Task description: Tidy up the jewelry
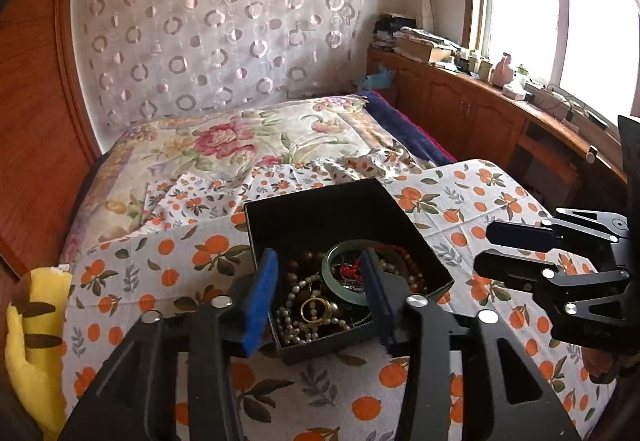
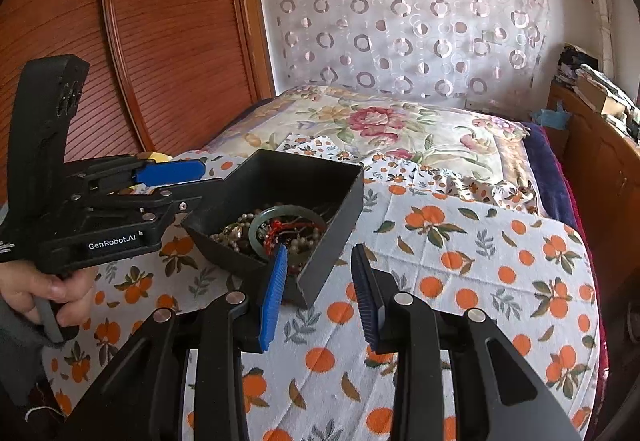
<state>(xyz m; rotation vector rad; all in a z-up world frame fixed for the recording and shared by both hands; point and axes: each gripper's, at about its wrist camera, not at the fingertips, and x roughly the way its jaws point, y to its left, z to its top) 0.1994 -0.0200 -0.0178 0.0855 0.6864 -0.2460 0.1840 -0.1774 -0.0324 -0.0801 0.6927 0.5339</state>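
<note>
A black open box (image 1: 316, 209) (image 2: 344, 225) stands on the orange-print cloth. It holds a green bangle (image 1: 326, 265) (image 2: 255, 229), pearl strands (image 1: 296, 289), a gold ring (image 1: 304, 311) and a red piece (image 1: 348, 272). My left gripper (image 1: 320, 295) (image 2: 202, 183) is open and straddles the box's left wall: one blue pad is outside it, the other hangs over the jewelry. My right gripper (image 2: 320, 293) (image 1: 482, 247) is open at the box's near right corner, which shows between its pads. Neither holds anything.
The cloth (image 2: 460, 273) covers a bed with a floral quilt (image 1: 240, 145) behind it. A yellow plush toy (image 1: 32, 321) lies at the left edge. A wooden cabinet (image 1: 460, 109) with clutter runs under the window. A person's hand (image 2: 48, 293) holds the left gripper.
</note>
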